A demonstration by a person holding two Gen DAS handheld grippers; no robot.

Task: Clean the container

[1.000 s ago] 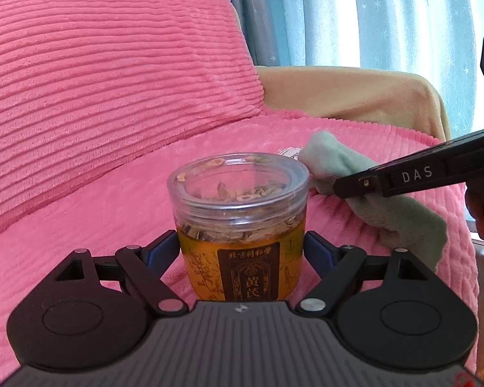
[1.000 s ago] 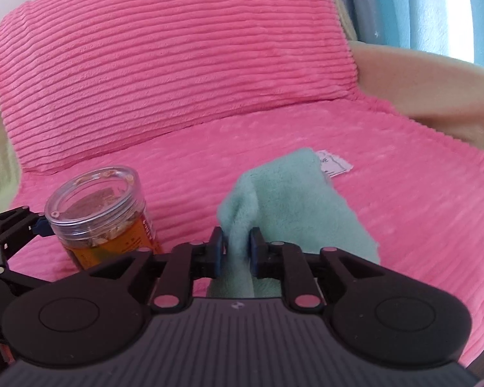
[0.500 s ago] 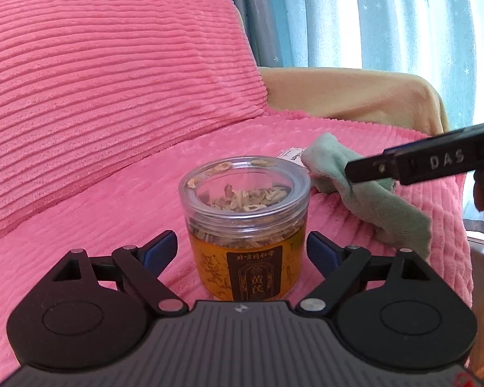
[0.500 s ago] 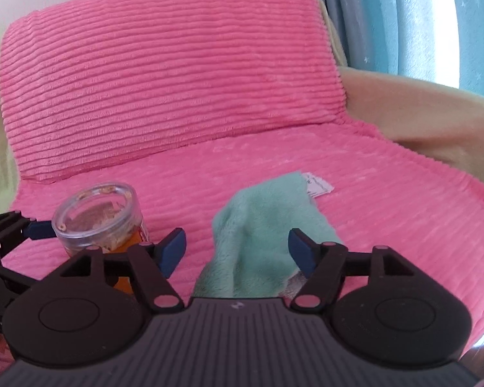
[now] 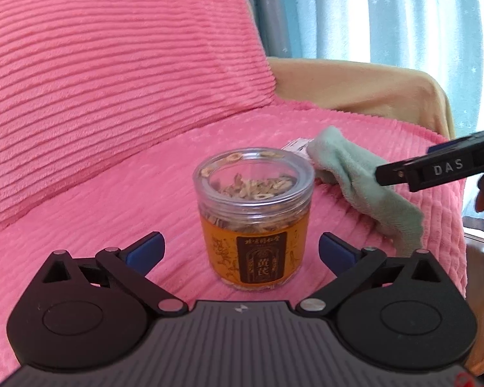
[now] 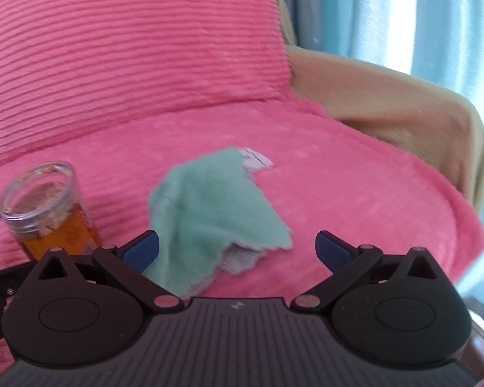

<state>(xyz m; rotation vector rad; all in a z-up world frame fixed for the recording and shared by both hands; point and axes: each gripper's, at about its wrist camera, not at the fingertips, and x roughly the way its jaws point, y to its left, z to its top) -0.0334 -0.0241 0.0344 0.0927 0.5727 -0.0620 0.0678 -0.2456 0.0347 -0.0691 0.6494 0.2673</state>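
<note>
My left gripper (image 5: pixel 240 251) and right gripper (image 6: pixel 237 246) both gape, empty; the jar (image 5: pixel 254 217) looks rigid, slick, light – I'd grip its labelled waist. The cloth (image 6: pixel 209 213) is limp; pinch a fold.

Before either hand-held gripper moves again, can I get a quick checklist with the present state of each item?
1. Jar standing upright on the pink cushion: ok.
2. Left hand-held gripper open, its fingers clear of the jar on both sides: ok.
3. Right hand-held gripper open and holding nothing: ok.
4. Green cloth lying loose on the cushion, beside the jar and within the right gripper's line: ok.
5. Lid closed on the jar: cannot tell; a clear top shows, its seal does not.
6. Jar wiped clean: cannot tell from either view.
</note>
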